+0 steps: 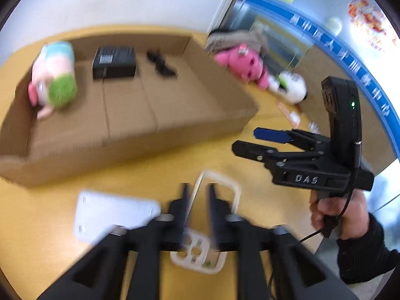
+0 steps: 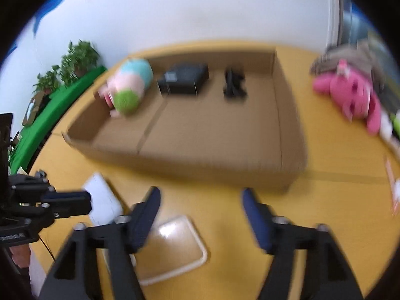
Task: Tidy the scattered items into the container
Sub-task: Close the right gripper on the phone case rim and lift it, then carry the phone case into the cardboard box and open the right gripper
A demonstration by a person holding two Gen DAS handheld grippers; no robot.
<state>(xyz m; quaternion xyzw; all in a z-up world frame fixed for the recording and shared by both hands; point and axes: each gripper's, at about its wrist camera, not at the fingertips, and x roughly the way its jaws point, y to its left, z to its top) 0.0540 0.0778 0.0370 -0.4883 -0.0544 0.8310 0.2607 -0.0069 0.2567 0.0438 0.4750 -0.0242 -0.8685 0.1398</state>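
Observation:
A shallow cardboard box [image 1: 175, 135] [image 2: 225, 165] lies on the yellow table. In it are a pastel plush with a green end [image 1: 53, 77] [image 2: 130, 85], a black box [image 1: 114, 62] [image 2: 183, 78] and a small black item [image 1: 161, 65] [image 2: 233, 83]. My left gripper [image 1: 198, 200] is nearly shut around the edge of a clear phone case [image 1: 217, 192], which also shows in the right wrist view [image 2: 175, 245]. A white card [image 1: 110, 215] [image 2: 105, 200] lies beside it. My right gripper [image 2: 200, 215] [image 1: 245, 141] is open and empty, hovering right of the box.
A pink plush [image 1: 242, 62] [image 2: 350, 92] and a white plush [image 1: 292, 87] lie at the table's far right, under grey fabric [image 1: 235, 37]. Small papers [image 1: 292, 116] lie near them. Plants and a green cloth [image 2: 57, 92] stand at the far left.

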